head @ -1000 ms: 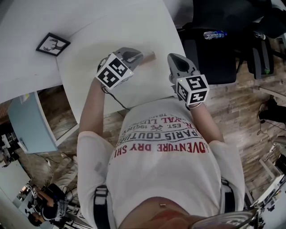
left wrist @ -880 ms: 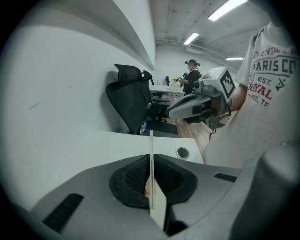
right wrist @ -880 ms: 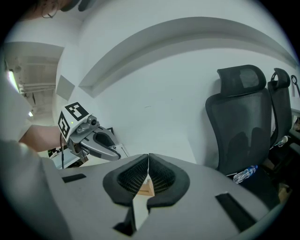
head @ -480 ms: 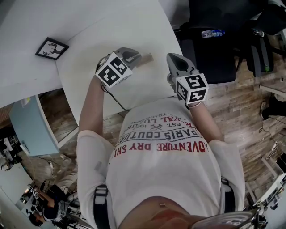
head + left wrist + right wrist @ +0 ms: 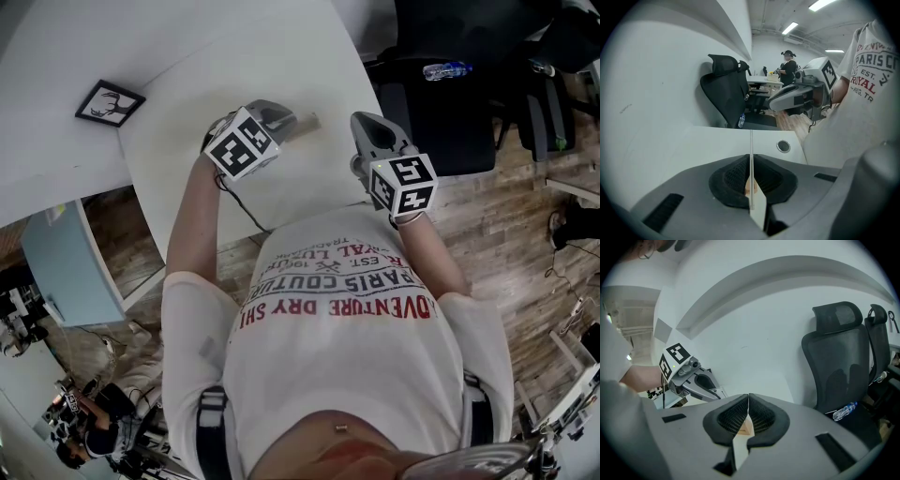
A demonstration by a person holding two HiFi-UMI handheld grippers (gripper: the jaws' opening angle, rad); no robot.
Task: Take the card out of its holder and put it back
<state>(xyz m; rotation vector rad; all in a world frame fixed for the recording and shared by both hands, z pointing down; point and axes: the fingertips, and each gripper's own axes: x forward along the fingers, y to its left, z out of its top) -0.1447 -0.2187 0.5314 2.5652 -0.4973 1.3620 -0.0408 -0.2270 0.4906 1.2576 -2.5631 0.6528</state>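
My left gripper (image 5: pixel 289 122) hovers over the white table (image 5: pixel 234 66), shut on a thin flat card (image 5: pixel 305 122) that sticks out toward the right. In the left gripper view the card (image 5: pixel 751 150) stands edge-on, pinched between the black pads (image 5: pixel 731 178). I cannot tell whether a holder is around it. My right gripper (image 5: pixel 361 120) hangs a short way to the right, apart from the card. Its jaws (image 5: pixel 748 401) are pressed together with nothing between them. The right gripper view shows the left gripper (image 5: pixel 712 391) with the pale card (image 5: pixel 718 393) at its tip.
A framed deer picture (image 5: pixel 111 97) lies at the table's far left. A black office chair (image 5: pixel 450 112) with a water bottle (image 5: pixel 448 70) on it stands right of the table. A round cable hole (image 5: pixel 783 146) sits in the tabletop. A person (image 5: pixel 788 65) stands far behind.
The left gripper has turned a little and the card's free end has drawn slightly left. The right gripper has barely moved.
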